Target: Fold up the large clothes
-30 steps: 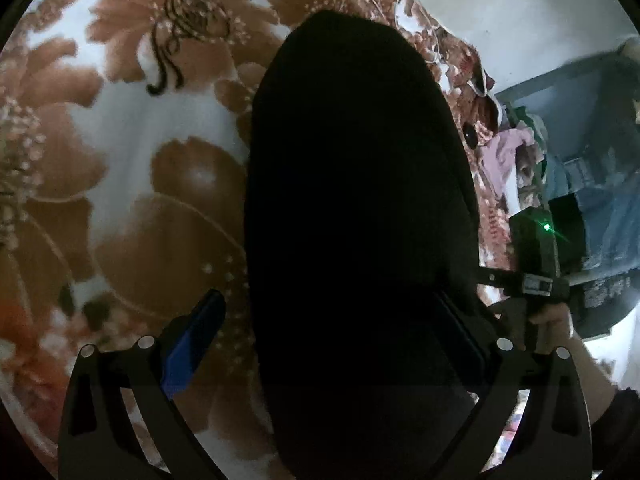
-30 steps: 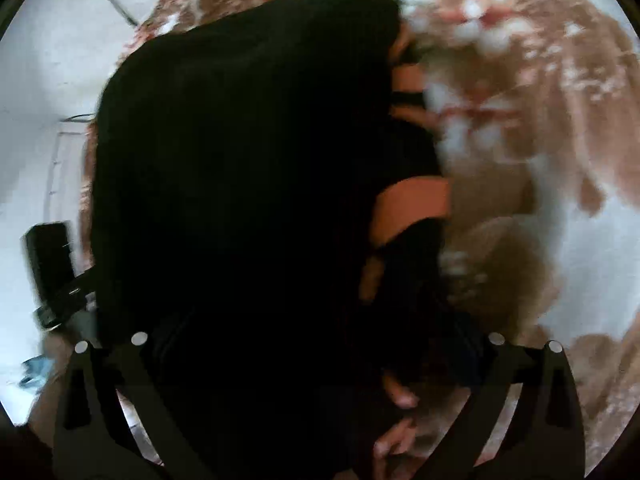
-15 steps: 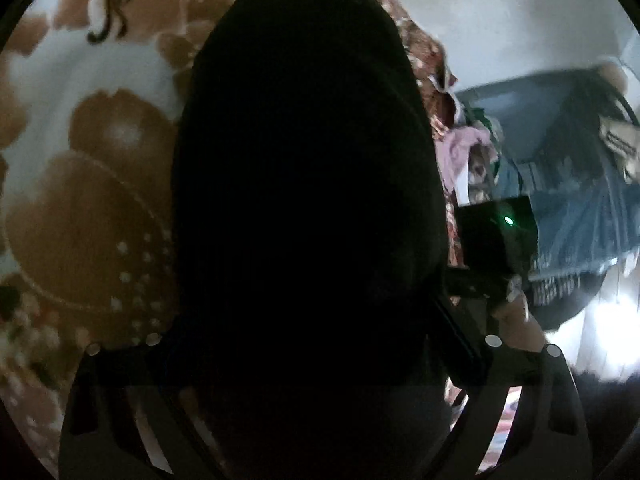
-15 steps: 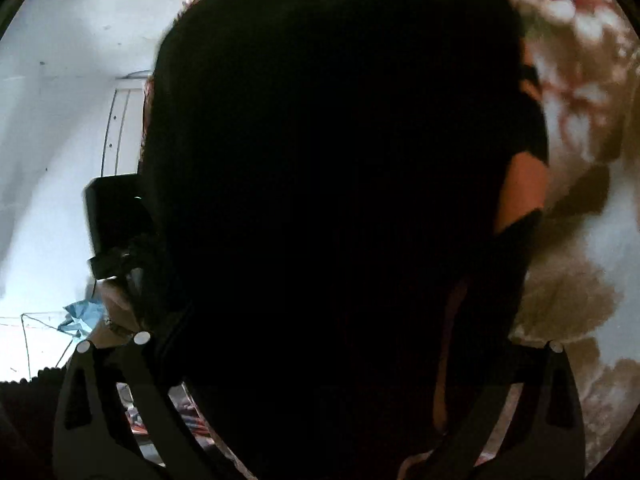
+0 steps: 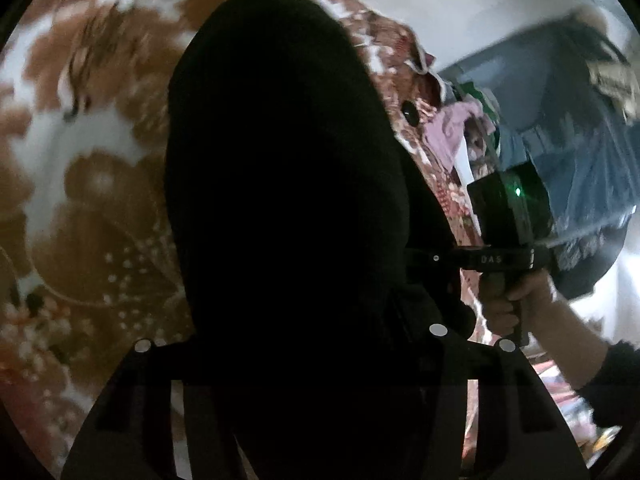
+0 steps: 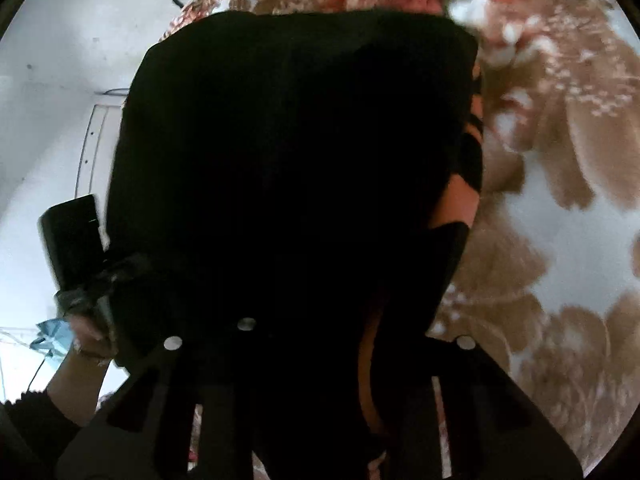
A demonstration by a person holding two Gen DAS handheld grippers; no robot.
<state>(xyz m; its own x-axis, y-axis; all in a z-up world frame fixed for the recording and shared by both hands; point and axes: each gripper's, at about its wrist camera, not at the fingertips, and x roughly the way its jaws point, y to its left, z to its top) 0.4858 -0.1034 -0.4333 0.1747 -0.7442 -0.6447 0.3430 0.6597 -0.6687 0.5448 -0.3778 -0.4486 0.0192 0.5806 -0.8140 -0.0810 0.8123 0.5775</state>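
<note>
A large black garment (image 5: 280, 184) with orange stripes (image 6: 456, 200) on one side lies bunched on a brown-and-white floral blanket (image 5: 92, 184). In the left wrist view it fills the space between the jaws of my left gripper (image 5: 288, 344), which are closing on the cloth; the fingertips are buried in it. My right gripper (image 6: 320, 336) is closing too, with the same garment (image 6: 288, 160) pinched between its jaws. A person's hand (image 5: 516, 304) holds the right gripper's handle at the garment's right edge. Another hand (image 6: 84, 336) holds the left one's handle.
The floral blanket (image 6: 560, 200) spreads around the garment. Beyond its far edge are a white wall (image 5: 440, 8), a pile of pink clothes (image 5: 452, 128) and blue furniture (image 5: 560, 120). A white wall with a cable (image 6: 52, 80) is on the right view's left side.
Both grippers' jaws have narrowed onto the black garment. The garment's near part now covers both pairs of jaws, and both views have shifted as the hands rose with it.
</note>
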